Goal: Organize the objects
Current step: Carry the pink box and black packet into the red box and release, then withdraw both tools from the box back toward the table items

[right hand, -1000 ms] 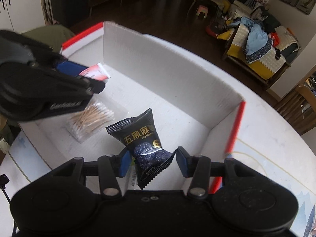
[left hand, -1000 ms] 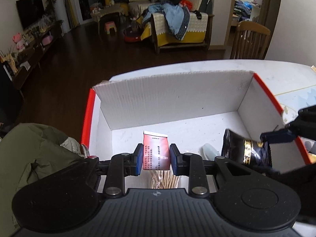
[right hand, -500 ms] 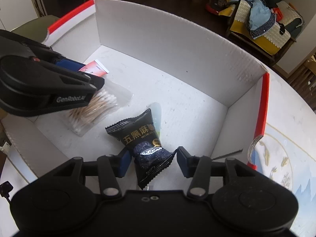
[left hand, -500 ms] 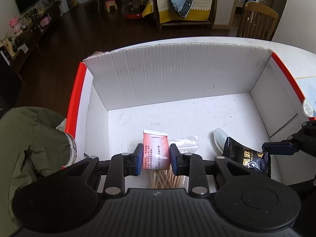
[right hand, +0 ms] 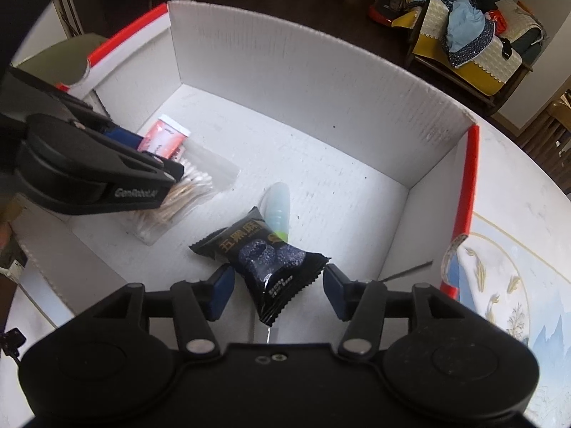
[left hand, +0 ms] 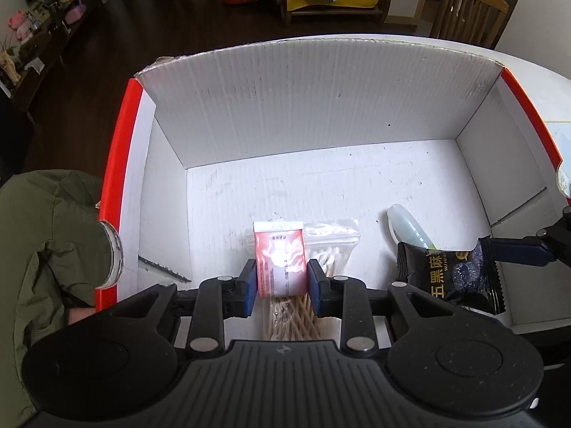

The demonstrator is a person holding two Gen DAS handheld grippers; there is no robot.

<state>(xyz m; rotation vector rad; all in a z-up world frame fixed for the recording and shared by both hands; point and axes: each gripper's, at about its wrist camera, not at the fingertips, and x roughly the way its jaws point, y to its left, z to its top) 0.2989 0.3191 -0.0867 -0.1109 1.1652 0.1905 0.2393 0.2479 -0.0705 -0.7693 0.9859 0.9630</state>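
Observation:
A white box with red rims (left hand: 321, 114) stands on the table; it also shows in the right wrist view (right hand: 285, 82). My left gripper (left hand: 282, 281) is shut on a red-and-white packet (left hand: 280, 260), low inside the box over a clear bag of cotton swabs (left hand: 332, 246). My right gripper (right hand: 276, 285) stands open around a black snack packet (right hand: 266, 260), which lies between the fingers without touching them, partly over a pale translucent tube (right hand: 278, 203). The left gripper (right hand: 157, 158) with the red packet (right hand: 166, 137) shows in the right wrist view.
A person's olive-green sleeve (left hand: 46, 235) is left of the box. The white table has a blue patterned mat (right hand: 517, 285) at the right. A wooden chair (left hand: 467, 10) and a sofa with clothes (right hand: 471, 28) stand beyond.
Both grippers have moved lower into the box. The right gripper's fingers have opened wider and the black packet now lies loose between them. The left gripper still grips the red packet.

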